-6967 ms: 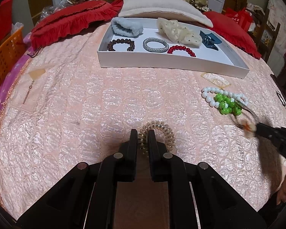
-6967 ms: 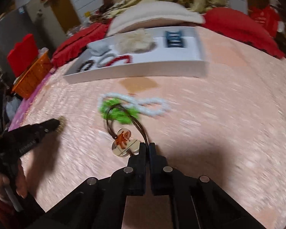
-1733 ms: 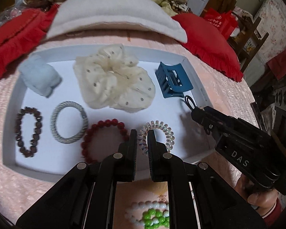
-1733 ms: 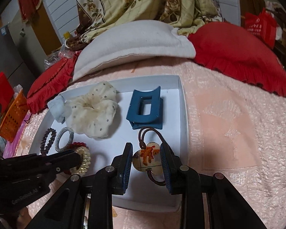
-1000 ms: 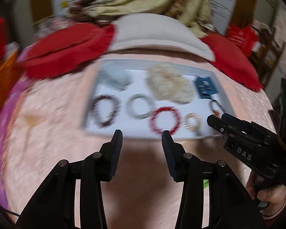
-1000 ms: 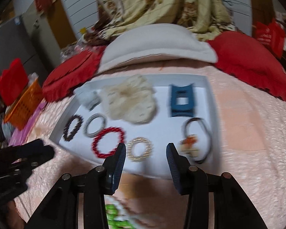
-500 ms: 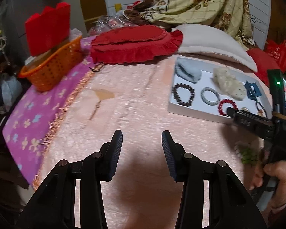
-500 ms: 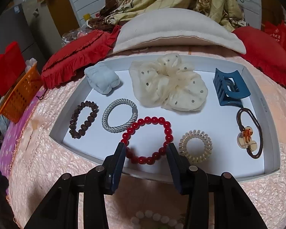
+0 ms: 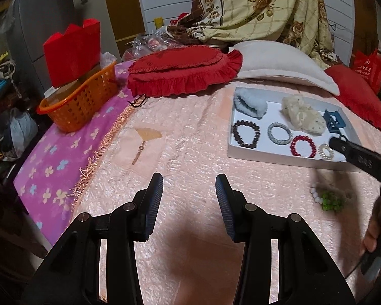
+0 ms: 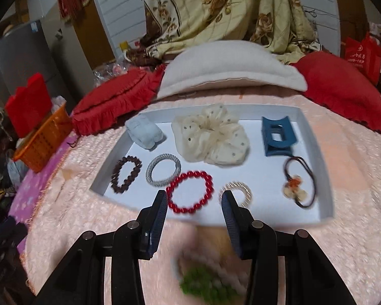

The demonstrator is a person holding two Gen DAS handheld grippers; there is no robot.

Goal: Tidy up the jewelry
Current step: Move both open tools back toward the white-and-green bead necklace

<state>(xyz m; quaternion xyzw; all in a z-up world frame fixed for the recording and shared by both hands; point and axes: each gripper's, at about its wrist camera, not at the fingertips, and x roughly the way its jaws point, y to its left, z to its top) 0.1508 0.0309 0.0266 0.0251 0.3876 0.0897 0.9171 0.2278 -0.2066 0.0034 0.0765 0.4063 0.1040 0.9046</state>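
Observation:
A white tray [image 10: 322, 178] on the pink bedspread holds a brown bead bracelet [image 10: 125, 174], a grey band [image 10: 163, 169], a red bead bracelet [image 10: 189, 194], a pale coil hair tie [image 10: 237, 190], a charm hair tie [image 10: 298, 184], a cream scrunchie [image 10: 212, 137], a blue claw clip [image 10: 276, 136] and a light blue band [image 10: 144, 132]. My right gripper [image 10: 193, 200] is open and empty, above the tray's near edge. Green beads and white beads [image 10: 205, 282] lie blurred below it. My left gripper [image 9: 189, 185] is open and empty over bare bedspread, left of the tray [image 9: 232, 137]. An earring [image 9: 141, 147] lies far left.
An orange basket [image 9: 81, 101] with a red box stands at the left bed edge on a purple cloth. Red cushions [image 9: 183, 68] and a white pillow [image 9: 282, 63] line the back. The right gripper's body [image 9: 360, 156] crosses the tray's right end in the left wrist view.
Both grippers let go of the coil tie and the charm tie in the tray, opened and drew back. My left gripper swung left; my right pulled back until the green beads show.

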